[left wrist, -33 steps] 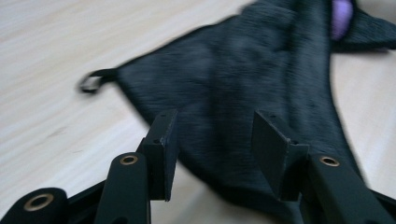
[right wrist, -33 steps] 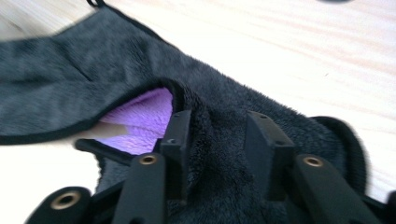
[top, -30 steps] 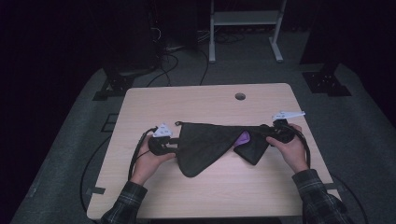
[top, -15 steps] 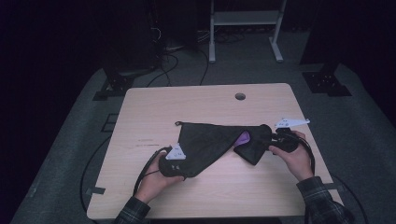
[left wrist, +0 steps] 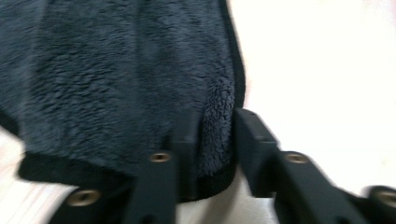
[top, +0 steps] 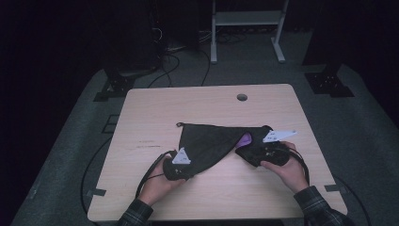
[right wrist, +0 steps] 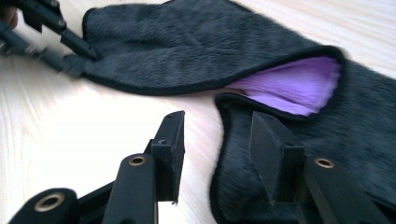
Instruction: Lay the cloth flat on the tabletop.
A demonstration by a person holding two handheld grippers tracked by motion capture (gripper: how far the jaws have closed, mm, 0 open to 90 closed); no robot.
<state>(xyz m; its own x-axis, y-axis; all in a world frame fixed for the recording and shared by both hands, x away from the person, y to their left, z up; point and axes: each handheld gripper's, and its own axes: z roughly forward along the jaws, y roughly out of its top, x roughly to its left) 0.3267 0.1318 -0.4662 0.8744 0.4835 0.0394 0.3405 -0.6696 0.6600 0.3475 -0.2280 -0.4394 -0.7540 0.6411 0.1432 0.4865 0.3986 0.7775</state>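
A dark fleece cloth lies in a rough triangle on the wooden table, with purple lining showing at a fold on its right. My left gripper is at the cloth's near corner. In the left gripper view its jaws have just been closing, and my left gripper now pinches the hemmed corner of the cloth. My right gripper stands open at the right end, one jaw over bare wood and the other over the cloth, just short of the purple lining. The left gripper shows far off, holding its corner.
A round cable hole sits near the table's far edge. Behind the table stand a white metal frame and loose cables on the dark floor. Bare wood lies left of the cloth and along the near edge.
My left gripper has moved from the cloth's left side towards me to its near corner and closed on it. My right gripper has shifted slightly towards me and left.
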